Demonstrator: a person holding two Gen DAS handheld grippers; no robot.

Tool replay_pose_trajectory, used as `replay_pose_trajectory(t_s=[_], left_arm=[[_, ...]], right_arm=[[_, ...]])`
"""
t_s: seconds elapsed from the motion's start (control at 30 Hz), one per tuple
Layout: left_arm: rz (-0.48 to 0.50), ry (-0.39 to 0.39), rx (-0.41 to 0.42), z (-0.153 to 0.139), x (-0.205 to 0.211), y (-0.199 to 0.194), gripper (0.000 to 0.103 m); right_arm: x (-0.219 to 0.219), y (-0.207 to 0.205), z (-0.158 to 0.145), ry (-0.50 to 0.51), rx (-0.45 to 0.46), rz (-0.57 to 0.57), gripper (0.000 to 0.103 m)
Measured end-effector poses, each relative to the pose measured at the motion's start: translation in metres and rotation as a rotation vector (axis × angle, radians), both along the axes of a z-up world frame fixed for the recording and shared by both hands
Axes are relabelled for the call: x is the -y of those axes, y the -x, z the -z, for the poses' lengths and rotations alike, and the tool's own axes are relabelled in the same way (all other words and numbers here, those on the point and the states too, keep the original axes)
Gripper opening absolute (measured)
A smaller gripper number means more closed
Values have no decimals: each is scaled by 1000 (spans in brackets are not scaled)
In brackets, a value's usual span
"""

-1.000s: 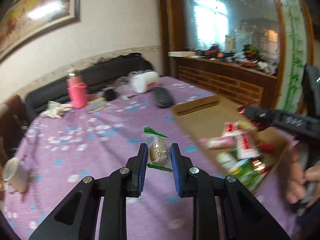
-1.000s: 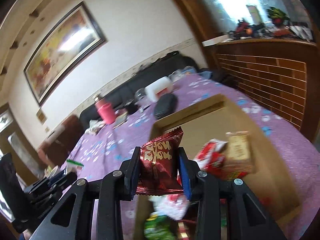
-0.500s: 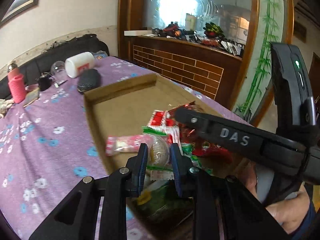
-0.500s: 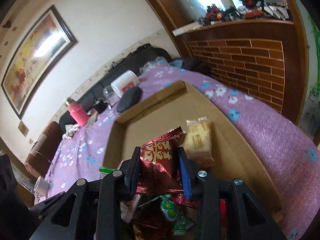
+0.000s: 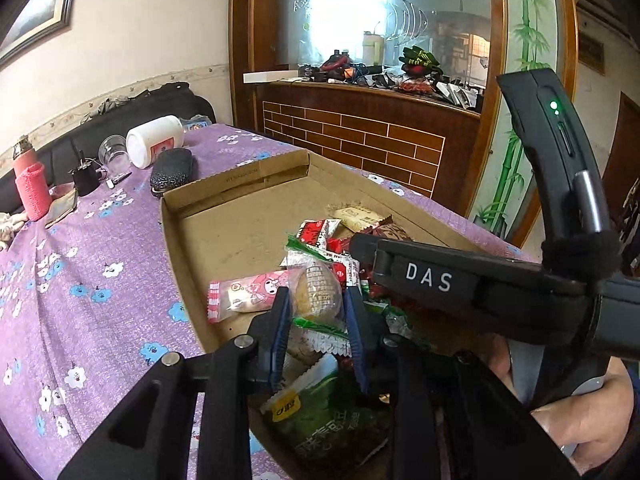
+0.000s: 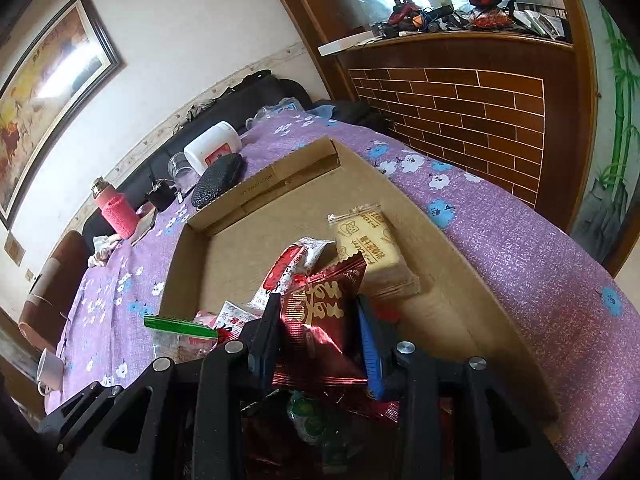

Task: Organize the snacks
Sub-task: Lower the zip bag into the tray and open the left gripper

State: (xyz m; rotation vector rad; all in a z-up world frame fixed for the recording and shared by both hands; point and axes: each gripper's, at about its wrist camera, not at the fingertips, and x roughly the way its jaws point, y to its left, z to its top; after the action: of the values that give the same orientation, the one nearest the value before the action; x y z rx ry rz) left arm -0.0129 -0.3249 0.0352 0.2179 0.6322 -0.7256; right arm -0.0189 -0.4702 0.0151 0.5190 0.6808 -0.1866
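A shallow cardboard box (image 5: 240,178) lies on the purple flowered tablecloth with several snack packets piled at its near end. My left gripper (image 5: 316,312) hangs over that pile. A clear, green-edged packet with a round cake (image 5: 316,292) sits between its blue pads, and the jaws are opening. My right gripper (image 6: 316,312) is shut on a red foil packet (image 6: 320,320), low over the same pile. Just beyond it lie a beige biscuit packet (image 6: 372,252) and a red-and-white packet (image 6: 288,268). In the left wrist view the right gripper's finger (image 5: 428,276) crosses just right of the cake.
Behind the box lie a black case (image 5: 172,170), a white jar (image 5: 154,140) on its side, a glass (image 5: 112,154) and a pink bottle (image 5: 30,190). A brick-patterned wooden counter (image 5: 380,136) stands past the table's right edge. A white cup (image 6: 50,370) sits far left.
My left gripper swung right from over the tablecloth to over the box's pile, still carrying the cake packet. The right gripper sank lower into the box with the red packet.
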Motion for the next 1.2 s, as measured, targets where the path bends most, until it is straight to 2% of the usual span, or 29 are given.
replay_pose_trajectory(t_s=[0.33,0.73,1.2], left_arm=[[-37,1,-14,1,-6,-4,33],[-32,-22,7,1,-2,0,35],[-29,-28,10,2,0,2,45]], right_arm=[[-4,-2,-1,28,-10,2,39],[-5,-3,-1,35,-11,3,39],[-6,-3,-1,52,-13,-1,39]])
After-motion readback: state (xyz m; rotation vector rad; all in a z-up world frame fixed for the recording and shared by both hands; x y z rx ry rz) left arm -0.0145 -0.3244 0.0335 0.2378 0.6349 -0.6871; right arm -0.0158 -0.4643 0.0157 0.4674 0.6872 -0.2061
